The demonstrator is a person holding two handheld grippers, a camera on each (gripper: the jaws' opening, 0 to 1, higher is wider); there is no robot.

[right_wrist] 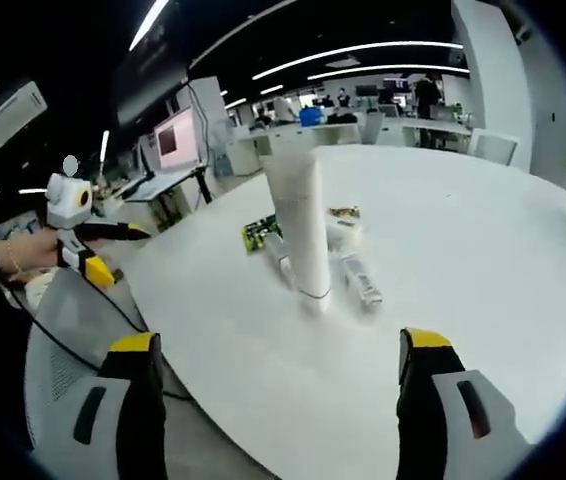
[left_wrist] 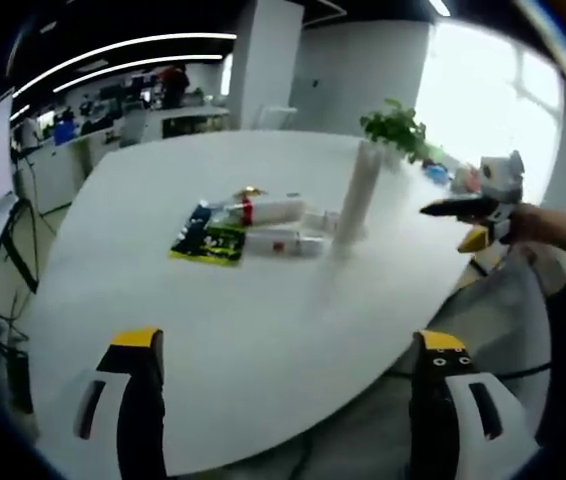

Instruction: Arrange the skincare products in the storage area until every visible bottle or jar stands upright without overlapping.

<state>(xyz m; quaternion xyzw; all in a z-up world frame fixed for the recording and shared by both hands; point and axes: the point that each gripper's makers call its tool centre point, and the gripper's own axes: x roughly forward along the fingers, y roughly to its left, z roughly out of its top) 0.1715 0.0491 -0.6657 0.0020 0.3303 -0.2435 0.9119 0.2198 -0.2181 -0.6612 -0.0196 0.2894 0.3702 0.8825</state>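
A tall white tube (left_wrist: 356,198) stands upright mid-table (left_wrist: 263,350), just beside a cluster of lying tubes (left_wrist: 281,240) and a green packet (left_wrist: 210,244). The left gripper view shows a plant (left_wrist: 395,128) beyond it; the right gripper view shows monitors (right_wrist: 175,138). Left gripper (left_wrist: 288,400) and right gripper (right_wrist: 280,400) hover near the table edge, jaws apart, holding nothing.

The round table (left_wrist: 263,330) has a smooth, matt white top. The tall white tube (right_wrist: 301,235) standing on it looks like matt plastic. The flat green and black sachet (left_wrist: 208,243) looks glossy, like printed foil or plastic.
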